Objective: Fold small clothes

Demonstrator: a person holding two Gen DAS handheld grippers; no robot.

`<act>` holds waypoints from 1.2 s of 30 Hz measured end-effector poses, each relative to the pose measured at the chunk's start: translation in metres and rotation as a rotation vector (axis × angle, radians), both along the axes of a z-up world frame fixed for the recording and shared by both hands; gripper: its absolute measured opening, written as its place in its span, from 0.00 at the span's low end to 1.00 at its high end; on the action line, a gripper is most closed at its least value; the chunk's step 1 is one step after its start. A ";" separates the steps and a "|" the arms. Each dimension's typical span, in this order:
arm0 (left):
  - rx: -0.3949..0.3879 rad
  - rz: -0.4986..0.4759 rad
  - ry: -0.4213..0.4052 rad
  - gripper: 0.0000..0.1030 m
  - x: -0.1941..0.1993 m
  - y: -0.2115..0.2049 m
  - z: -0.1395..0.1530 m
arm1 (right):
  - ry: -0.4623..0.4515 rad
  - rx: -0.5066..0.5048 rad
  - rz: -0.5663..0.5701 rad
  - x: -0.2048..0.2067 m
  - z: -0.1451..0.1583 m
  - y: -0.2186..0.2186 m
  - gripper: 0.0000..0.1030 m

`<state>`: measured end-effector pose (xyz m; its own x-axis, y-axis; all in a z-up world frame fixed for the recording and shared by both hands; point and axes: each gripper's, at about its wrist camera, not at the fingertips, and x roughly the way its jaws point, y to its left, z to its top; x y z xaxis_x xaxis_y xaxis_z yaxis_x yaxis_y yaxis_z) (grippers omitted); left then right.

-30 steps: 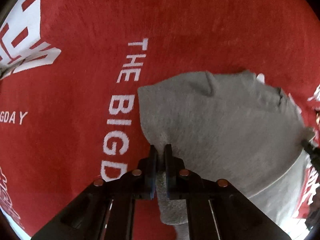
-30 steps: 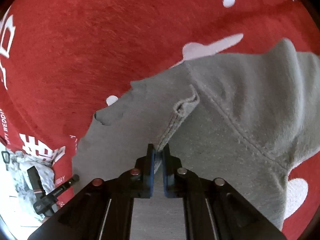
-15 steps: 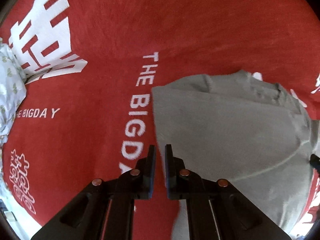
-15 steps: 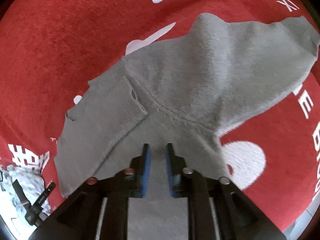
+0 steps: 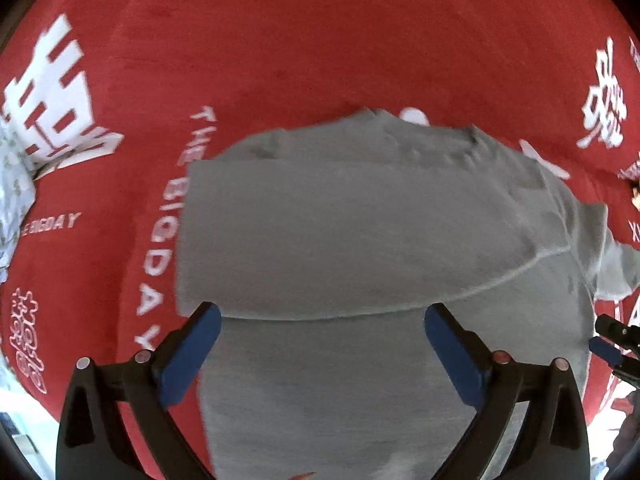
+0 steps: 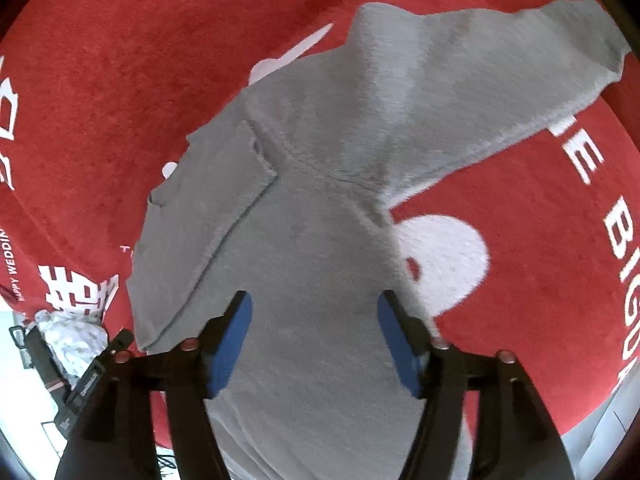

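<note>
Soft, matt grey fleece garment (image 5: 360,240) on a fuzzy red cloth (image 5: 320,48).

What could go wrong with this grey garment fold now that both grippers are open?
The folded panel of the grey garment lies loose, so it may spring back. The sleeve still sticks out unfolded over the red cloth. The left gripper and right gripper could snag fabric.
</note>
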<state>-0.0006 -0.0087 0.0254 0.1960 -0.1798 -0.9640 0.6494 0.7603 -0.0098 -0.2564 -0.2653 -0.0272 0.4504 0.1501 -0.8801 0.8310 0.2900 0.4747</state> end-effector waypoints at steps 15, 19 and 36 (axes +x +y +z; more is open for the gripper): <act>0.024 -0.199 0.062 0.99 -0.083 -0.109 -0.010 | -0.053 -0.020 -0.409 -0.137 -0.011 -0.112 0.69; 0.031 -0.225 0.089 0.99 -0.102 -0.135 -0.014 | -0.070 0.000 -0.546 -0.174 -0.024 -0.145 0.69; 0.021 -0.276 0.136 0.99 -0.134 -0.184 -0.027 | -0.224 0.070 -0.692 -0.204 -0.063 -0.211 0.69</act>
